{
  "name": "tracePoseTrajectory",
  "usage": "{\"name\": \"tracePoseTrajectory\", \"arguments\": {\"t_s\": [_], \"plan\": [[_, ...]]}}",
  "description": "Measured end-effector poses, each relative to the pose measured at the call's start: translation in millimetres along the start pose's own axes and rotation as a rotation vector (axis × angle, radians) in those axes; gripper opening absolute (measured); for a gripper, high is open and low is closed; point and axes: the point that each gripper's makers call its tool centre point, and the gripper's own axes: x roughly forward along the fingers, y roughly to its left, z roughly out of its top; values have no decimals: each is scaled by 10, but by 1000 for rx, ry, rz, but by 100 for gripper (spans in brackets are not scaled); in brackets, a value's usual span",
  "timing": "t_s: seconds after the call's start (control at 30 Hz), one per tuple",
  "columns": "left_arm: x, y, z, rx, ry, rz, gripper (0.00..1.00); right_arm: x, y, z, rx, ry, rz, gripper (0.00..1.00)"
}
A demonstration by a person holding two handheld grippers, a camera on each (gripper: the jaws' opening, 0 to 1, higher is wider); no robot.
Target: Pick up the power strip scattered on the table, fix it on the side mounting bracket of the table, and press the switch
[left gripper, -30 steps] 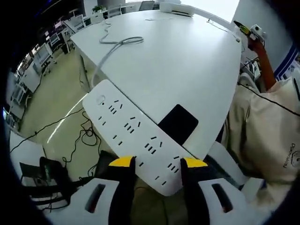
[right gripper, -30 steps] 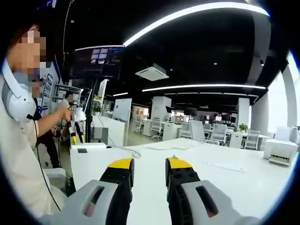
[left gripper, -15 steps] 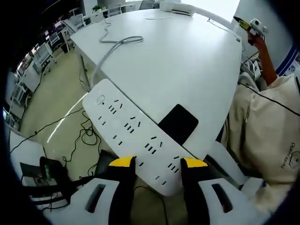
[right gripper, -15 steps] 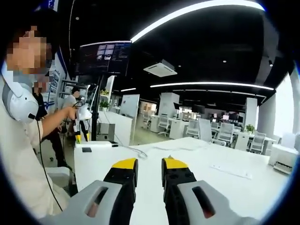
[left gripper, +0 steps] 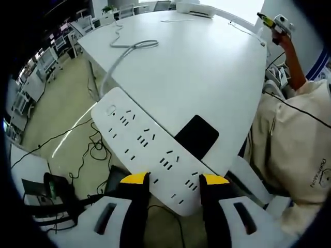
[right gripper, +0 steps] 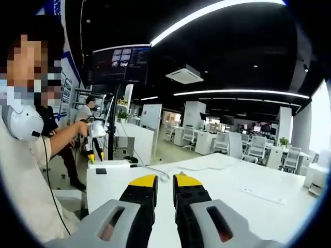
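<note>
In your left gripper view, a dark floor unit [left gripper: 57, 188] sits at the far left with black cables [left gripper: 90, 150] trailing over the floor beside it. Just right of these, the white power strip [left gripper: 147, 150] lies aslant along the near edge of the white bench [left gripper: 207, 67], its round switch [left gripper: 111, 109] at the far left end and its sockets facing you. Your left gripper [left gripper: 175, 181] has its yellow-tipped fingers [left gripper: 135, 179] closed on the strip's near end, one at each side. A black pad [left gripper: 196, 135] lies on the bench touching the strip's right side. The strip's grey cord [left gripper: 126, 49] loops across the far bench. At the right edge stands a person in a beige shirt [left gripper: 295, 139].

In your right gripper view, that person [right gripper: 26, 170] is at the left, the bench [right gripper: 248, 206] stretches away, and your right gripper [right gripper: 164, 182] holds nothing, its fingers [right gripper: 144, 181] almost together with a narrow gap between them.
</note>
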Motion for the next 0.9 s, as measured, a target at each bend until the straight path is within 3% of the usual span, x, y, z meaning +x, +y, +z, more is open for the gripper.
{"name": "tracePoseTrajectory", "arguments": {"t_s": [0.37,0.9], "plan": [[0,-10,-9,2,9,2,44,135,133,127,3,1,54,0],[1,-5,-9,-1,16,3,44,323,237,176,-27,18,119,0]]}}
